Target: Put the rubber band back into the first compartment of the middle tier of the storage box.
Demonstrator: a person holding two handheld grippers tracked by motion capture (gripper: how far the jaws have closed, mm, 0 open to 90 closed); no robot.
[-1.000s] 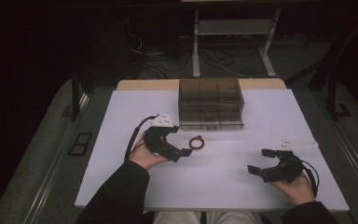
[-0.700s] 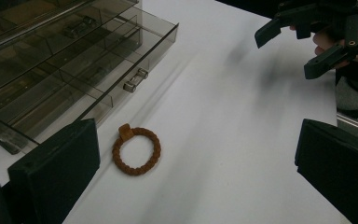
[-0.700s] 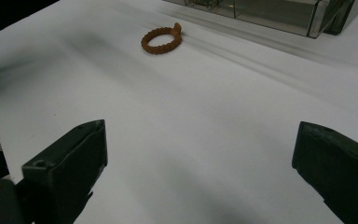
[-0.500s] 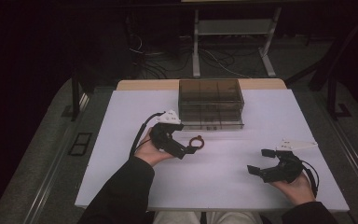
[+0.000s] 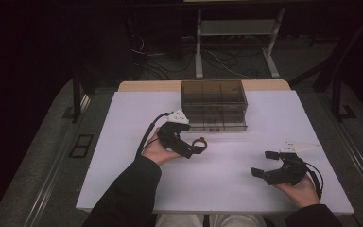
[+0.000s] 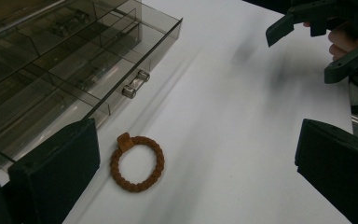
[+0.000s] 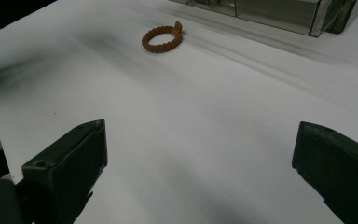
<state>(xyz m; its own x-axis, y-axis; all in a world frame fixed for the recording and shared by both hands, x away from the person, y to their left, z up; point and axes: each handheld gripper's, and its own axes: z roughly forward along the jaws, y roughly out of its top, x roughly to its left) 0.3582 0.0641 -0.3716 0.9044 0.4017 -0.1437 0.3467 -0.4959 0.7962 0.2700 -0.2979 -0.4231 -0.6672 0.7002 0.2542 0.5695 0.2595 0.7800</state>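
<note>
The braided ring (image 6: 137, 163) is a brown loop of plaited cord with a small tab on its rim; it lies flat on the white table (image 5: 123, 142), just near of the smoky clear drawer box (image 5: 213, 104), left of the table's middle; its tab points toward the box, and being round it has no clear long axis; around the table are grey floor, dark surroundings and cables beyond the far edge; the left gripper (image 5: 194, 149) hovers at the ring, jaws spread wide, not pinching; the right gripper (image 5: 264, 163), also spread, sits well apart near the right front.
</note>
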